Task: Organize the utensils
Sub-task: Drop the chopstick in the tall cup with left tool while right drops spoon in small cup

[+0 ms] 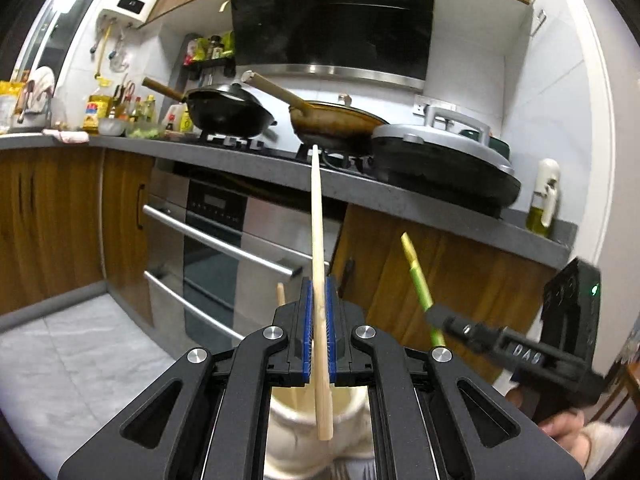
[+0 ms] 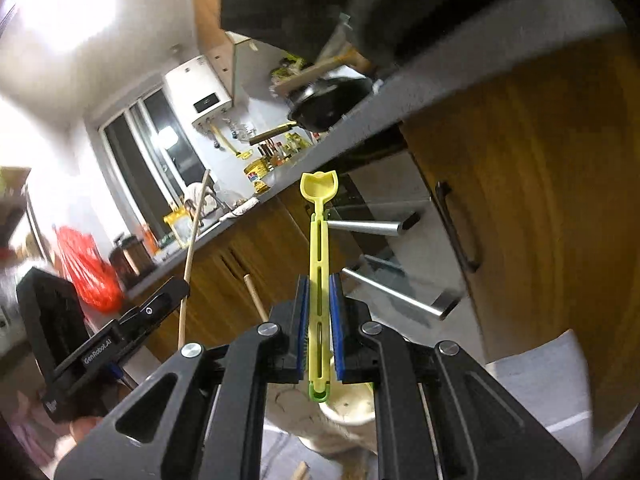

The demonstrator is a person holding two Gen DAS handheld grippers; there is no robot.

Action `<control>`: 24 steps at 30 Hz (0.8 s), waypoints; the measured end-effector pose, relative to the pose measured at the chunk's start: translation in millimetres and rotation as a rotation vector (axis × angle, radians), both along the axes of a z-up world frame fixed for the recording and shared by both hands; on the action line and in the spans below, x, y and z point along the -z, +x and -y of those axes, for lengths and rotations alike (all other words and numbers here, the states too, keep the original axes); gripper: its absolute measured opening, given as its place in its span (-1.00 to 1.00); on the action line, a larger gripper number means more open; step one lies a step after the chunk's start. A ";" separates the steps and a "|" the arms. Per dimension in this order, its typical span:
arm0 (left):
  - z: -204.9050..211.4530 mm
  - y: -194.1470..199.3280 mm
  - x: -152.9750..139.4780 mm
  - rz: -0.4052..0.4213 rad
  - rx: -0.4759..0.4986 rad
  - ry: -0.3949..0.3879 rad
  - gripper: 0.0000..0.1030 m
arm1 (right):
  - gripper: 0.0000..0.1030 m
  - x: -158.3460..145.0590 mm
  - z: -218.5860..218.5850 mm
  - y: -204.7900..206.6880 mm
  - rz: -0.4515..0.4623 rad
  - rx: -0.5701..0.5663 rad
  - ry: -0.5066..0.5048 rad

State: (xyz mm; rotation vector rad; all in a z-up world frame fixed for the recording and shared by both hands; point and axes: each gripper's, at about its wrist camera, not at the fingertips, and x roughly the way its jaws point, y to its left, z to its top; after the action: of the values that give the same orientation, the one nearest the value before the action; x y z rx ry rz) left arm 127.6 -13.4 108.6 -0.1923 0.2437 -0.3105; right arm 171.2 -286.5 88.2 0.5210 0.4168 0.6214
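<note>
My left gripper (image 1: 319,292) is shut on a long pale wooden chopstick (image 1: 318,216) that points up and away; its lower end hangs over a cream-coloured utensil holder (image 1: 352,408) below the jaws. My right gripper (image 2: 319,288) is shut on a yellow-green plastic utensil (image 2: 319,240) with a scoop-shaped head, held upright over the same cream holder (image 2: 352,404). In the left wrist view the right gripper (image 1: 436,314) shows at lower right with the green utensil (image 1: 420,280). In the right wrist view the left gripper (image 2: 176,286) shows at left with the chopstick (image 2: 192,240). Another wooden stick (image 2: 256,296) rises from the holder.
A grey kitchen counter (image 1: 280,168) runs ahead with a black wok (image 1: 228,112), a brown pan (image 1: 332,124), an electric griddle (image 1: 444,160) and an oil bottle (image 1: 542,200). A steel oven (image 1: 224,248) with bar handles and wooden cabinets (image 1: 52,220) lie below. The floor is grey tile (image 1: 80,352).
</note>
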 end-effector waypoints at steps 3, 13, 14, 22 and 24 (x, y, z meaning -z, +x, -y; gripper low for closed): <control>4.1 14.0 2.5 0.002 -0.008 0.000 -0.87 | -0.81 10.1 -4.8 11.8 -0.030 0.014 0.015; 10.1 31.2 30.0 0.009 -0.065 0.014 -0.87 | -0.81 32.9 -26.1 11.0 0.025 0.099 -0.178; 9.8 31.0 32.6 0.010 -0.071 0.010 -0.87 | -0.81 34.2 -28.1 10.0 0.031 0.103 -0.196; 3.9 24.6 47.0 0.005 -0.078 0.026 -0.87 | -0.81 41.0 -35.4 -4.5 0.065 0.115 -0.281; 3.9 19.9 49.6 0.006 -0.081 0.042 -0.87 | -0.81 41.0 -34.9 -8.5 0.069 0.114 -0.288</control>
State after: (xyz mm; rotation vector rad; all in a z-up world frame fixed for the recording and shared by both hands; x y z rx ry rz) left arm 147.4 -17.3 59.1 -0.1589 0.2360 -0.2254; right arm 162.7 -251.6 47.2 0.2464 0.4004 0.4580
